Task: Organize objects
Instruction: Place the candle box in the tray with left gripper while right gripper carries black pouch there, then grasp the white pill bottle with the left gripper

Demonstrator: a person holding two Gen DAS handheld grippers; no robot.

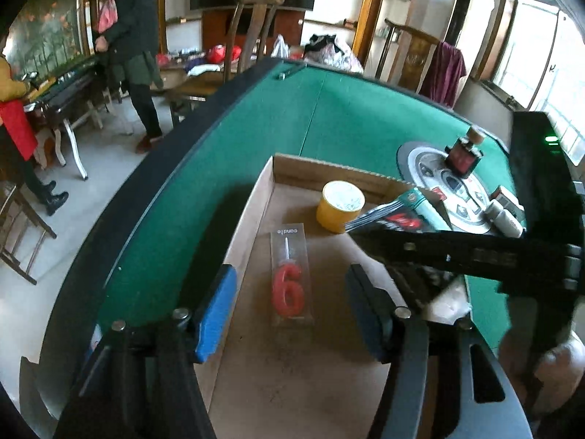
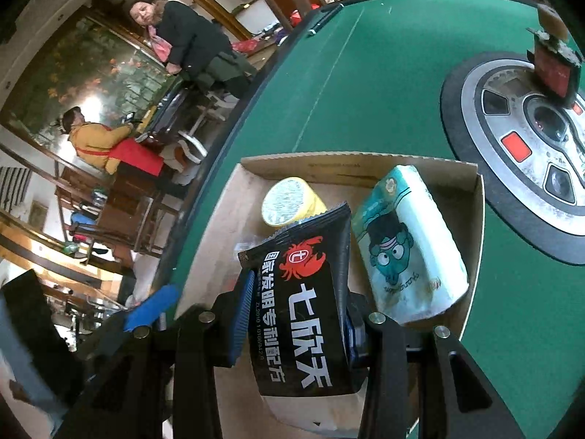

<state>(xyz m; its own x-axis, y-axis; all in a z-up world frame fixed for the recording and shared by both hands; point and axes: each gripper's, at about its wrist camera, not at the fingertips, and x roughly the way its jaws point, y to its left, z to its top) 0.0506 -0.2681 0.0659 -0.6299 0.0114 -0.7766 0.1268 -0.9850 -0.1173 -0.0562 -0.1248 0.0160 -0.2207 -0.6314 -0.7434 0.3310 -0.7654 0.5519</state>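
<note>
Right gripper: fingers clenched on black snack packet, held over cardboard tray. Likely light, crinkly, slippery; grip mid-body. Left gripper: fingers released, above "6" candle. Alongside in tray: yellow tub, tissue pack. Beneath: green tabletop.

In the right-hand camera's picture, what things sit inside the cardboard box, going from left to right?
Yellow tub → black snack packet, gripped by the right gripper → tissue pack with a cartoon face, all within the cardboard box.
</note>
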